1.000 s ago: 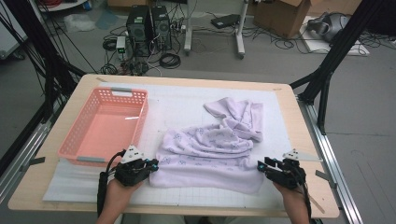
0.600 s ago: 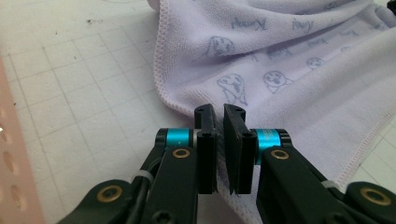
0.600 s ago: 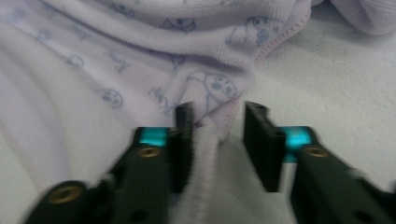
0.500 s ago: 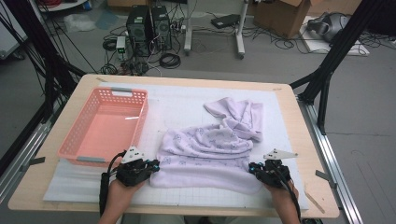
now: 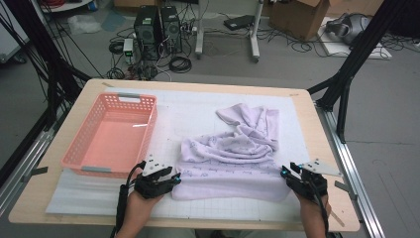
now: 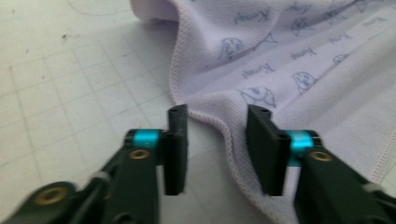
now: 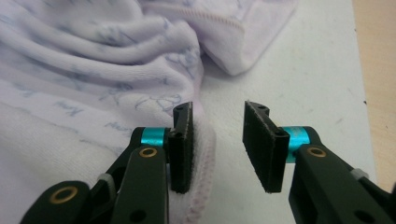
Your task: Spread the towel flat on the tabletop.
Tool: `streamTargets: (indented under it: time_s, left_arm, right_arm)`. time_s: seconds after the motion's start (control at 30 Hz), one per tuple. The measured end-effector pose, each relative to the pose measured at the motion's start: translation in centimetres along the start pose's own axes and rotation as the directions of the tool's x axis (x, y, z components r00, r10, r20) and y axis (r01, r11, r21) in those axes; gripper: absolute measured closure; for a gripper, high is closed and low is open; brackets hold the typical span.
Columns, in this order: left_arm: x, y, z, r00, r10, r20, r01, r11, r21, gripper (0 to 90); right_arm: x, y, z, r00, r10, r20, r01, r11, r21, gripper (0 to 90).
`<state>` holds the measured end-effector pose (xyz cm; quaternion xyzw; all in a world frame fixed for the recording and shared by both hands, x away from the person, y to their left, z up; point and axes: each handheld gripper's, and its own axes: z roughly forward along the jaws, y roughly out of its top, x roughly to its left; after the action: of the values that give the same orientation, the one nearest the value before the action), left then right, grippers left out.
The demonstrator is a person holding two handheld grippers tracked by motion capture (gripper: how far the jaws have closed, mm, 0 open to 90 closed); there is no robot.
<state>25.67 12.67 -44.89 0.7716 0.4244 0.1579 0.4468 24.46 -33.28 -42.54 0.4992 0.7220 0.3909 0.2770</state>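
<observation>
1. Table, white gridded mat: towel lies between the two grippers, its long axis running from one to the other; near edge flat, far end heaped and twisted away from both.
2. Pink basket: empty, ahead of the left gripper, beside the towel.
3. Left gripper: jaws have just been opening, now moderately apart, gripping nothing; the towel's hemmed corner lies between them, unpressed.
4. Right gripper: jaws likewise just opened, moderately apart; towel hem sits against the left pad, unpinched.
5. Step, as judged: near corners just let go, spreading or folding under way. Next move calls for re-pinching both corners together.
</observation>
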Motion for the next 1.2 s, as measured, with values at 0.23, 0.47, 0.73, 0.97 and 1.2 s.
streamTargets:
  time_s: [0.23, 0.47, 0.73, 0.97, 1.2]
  left_arm:
    - [-0.2, -0.8, -1.8, 0.9997, -0.022, -0.003, 0.022, 0.9993, -0.028, 52.5]
    - [-1.8, -2.0, -3.0, 0.9992, -0.012, 0.038, 0.013, 0.9996, -0.026, 56.1]
    - [-3.1, -2.4, -2.0, 0.9975, -0.016, 0.069, 0.013, 0.9992, 0.038, 45.1]
    - [-3.8, -2.3, -1.8, 0.998, 0.057, 0.027, -0.058, 0.9972, 0.046, 75.2]
    - [-3.7, -2.5, -3.3, 0.9969, 0.01, 0.078, -0.011, 0.9998, 0.014, 84.5]
  right_arm:
    - [-1.0, -1.5, -3.3, 0.9995, 0.032, -0.003, -0.032, 0.997, -0.064, 60.1]
    - [-0.3, -3.0, -5.2, 0.9987, 0.026, -0.043, -0.028, 0.999, -0.029, 69.1]
    - [1.0, -4.5, -4.5, 0.9865, 0.039, -0.159, -0.023, 0.995, 0.1, 64.3]
    - [1.2, -4.9, -3.4, 0.9929, 0.026, -0.116, -0.008, 0.988, 0.152, 71.0]
    - [0.3, -4.8, -4.9, 0.9896, 0.027, -0.142, -0.005, 0.988, 0.157, 87.8]
